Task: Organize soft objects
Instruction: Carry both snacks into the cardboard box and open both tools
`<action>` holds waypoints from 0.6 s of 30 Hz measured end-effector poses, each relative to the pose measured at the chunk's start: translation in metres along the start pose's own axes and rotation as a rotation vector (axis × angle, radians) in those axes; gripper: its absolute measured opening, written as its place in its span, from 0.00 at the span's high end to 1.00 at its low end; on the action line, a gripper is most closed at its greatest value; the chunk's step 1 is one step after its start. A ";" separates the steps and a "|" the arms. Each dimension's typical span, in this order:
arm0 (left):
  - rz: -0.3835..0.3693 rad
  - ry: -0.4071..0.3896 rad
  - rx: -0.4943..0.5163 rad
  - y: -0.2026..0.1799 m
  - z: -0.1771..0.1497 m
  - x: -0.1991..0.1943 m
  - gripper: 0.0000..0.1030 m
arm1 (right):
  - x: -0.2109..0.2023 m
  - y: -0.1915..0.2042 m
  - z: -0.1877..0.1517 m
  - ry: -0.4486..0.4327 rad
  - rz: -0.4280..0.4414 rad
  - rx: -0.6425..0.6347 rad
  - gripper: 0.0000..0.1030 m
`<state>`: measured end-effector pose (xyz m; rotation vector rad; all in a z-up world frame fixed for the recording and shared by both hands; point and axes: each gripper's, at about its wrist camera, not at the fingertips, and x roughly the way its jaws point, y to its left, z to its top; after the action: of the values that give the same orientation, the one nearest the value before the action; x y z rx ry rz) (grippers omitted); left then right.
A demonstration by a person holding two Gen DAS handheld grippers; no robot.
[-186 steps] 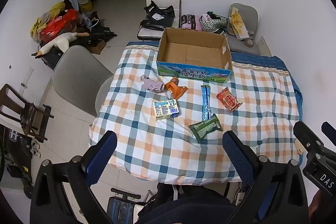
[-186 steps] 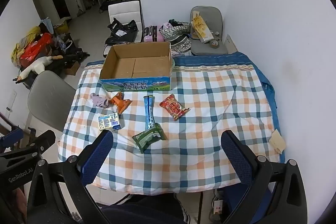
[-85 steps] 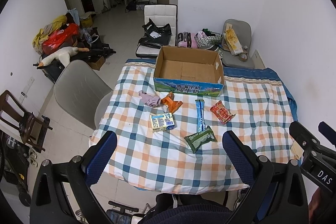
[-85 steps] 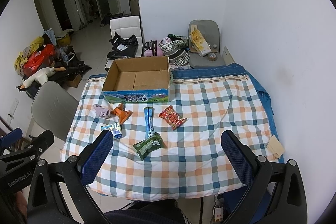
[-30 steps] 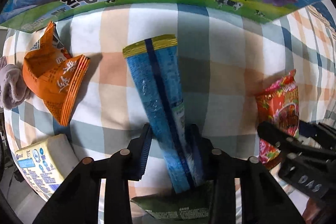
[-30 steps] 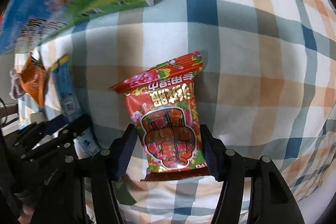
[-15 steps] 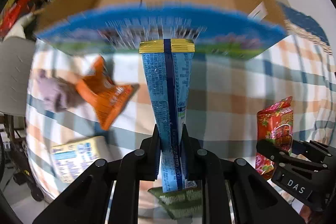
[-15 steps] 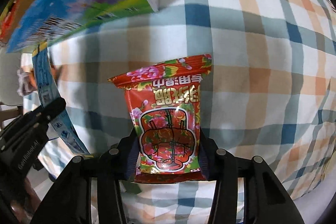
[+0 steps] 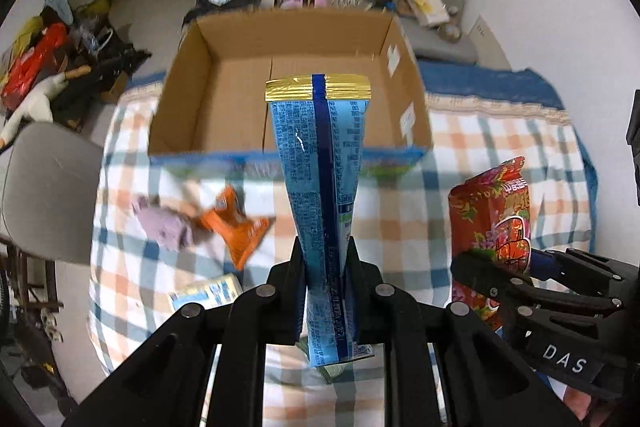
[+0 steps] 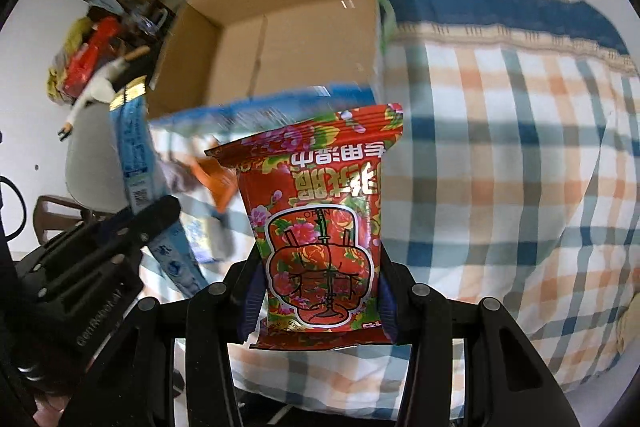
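Note:
My left gripper (image 9: pixel 326 259) is shut on a long blue snack packet (image 9: pixel 320 163) with a gold end, held up in the air in front of the open cardboard box (image 9: pixel 288 47). My right gripper (image 10: pixel 320 271) is shut on a red flowered snack packet (image 10: pixel 320 211), also lifted, near the box's front right corner (image 10: pixel 280 39). The red packet also shows in the left wrist view (image 9: pixel 496 211), and the blue packet in the right wrist view (image 10: pixel 138 147). The box is empty inside.
On the checked tablecloth (image 9: pixel 480 147) lie an orange packet (image 9: pixel 236 227), a lilac cloth (image 9: pixel 164 227), a small milk carton (image 9: pixel 208 293) and a green packet (image 9: pixel 334 373) under the blue one. A grey chair (image 9: pixel 40 183) stands left of the table.
Both grippers closed on their packets and lifted them off the table. Both have risen and moved toward the box, so its inside now shows.

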<state>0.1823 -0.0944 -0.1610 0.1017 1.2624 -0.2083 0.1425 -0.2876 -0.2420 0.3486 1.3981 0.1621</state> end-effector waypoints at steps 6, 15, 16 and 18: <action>-0.025 -0.043 0.048 0.010 0.049 -0.005 0.87 | -0.042 0.034 0.030 -0.076 -0.021 0.007 0.52; -0.042 0.002 0.104 0.042 0.146 0.058 0.87 | -0.012 0.072 0.129 -0.108 -0.062 0.081 0.52; -0.043 0.013 0.104 0.045 0.156 0.065 0.87 | -0.003 0.072 0.138 -0.109 -0.067 0.085 0.52; -0.056 0.044 0.106 0.051 0.174 0.086 0.87 | 0.015 0.071 0.155 -0.105 -0.087 0.098 0.52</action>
<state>0.3802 -0.0865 -0.1919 0.1634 1.2992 -0.3230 0.3039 -0.2383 -0.2115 0.3718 1.3179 0.0033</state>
